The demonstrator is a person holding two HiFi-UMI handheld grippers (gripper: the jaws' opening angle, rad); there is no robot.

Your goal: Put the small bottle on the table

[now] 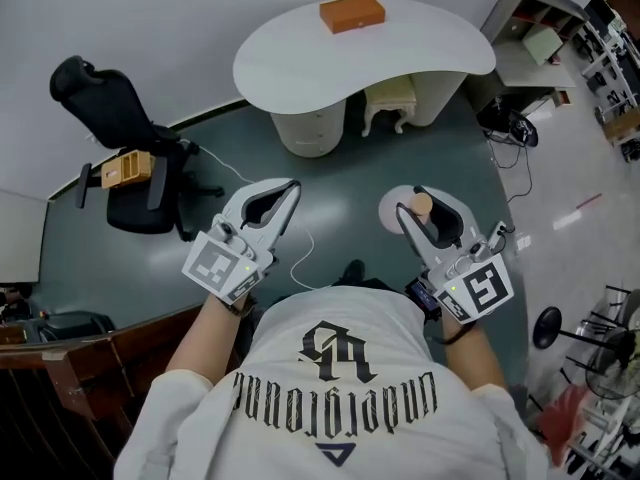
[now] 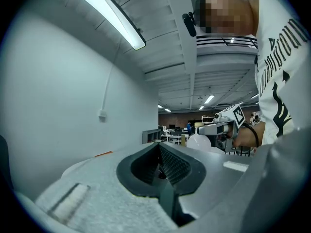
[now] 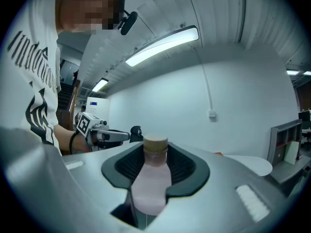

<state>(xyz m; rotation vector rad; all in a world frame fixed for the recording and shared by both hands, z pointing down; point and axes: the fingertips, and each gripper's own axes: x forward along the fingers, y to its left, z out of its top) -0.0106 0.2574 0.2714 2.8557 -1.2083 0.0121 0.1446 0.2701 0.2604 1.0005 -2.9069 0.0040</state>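
Note:
The small bottle (image 1: 393, 213) is whitish and bulbous with a tan cap (image 1: 422, 205). My right gripper (image 1: 412, 206) is shut on it near the neck and holds it upright over the dark floor. In the right gripper view the bottle (image 3: 151, 178) stands between the ribbed pads, its cap (image 3: 155, 142) just above them. My left gripper (image 1: 293, 186) is level beside it, its jaws shut and nothing in them (image 2: 159, 147). The white curved table (image 1: 300, 63) lies ahead, apart from both grippers. Each gripper shows in the other's view: the right gripper (image 2: 214, 127) and the left gripper (image 3: 114, 136).
An orange box (image 1: 352, 13) rests on the table's far side. A cream stool (image 1: 390, 103) stands under it. A black office chair (image 1: 120, 128) with a cardboard box (image 1: 127, 168) is at the left. Desks and shelves (image 1: 545, 43) are at the right; a white cable (image 1: 300, 258) lies on the floor.

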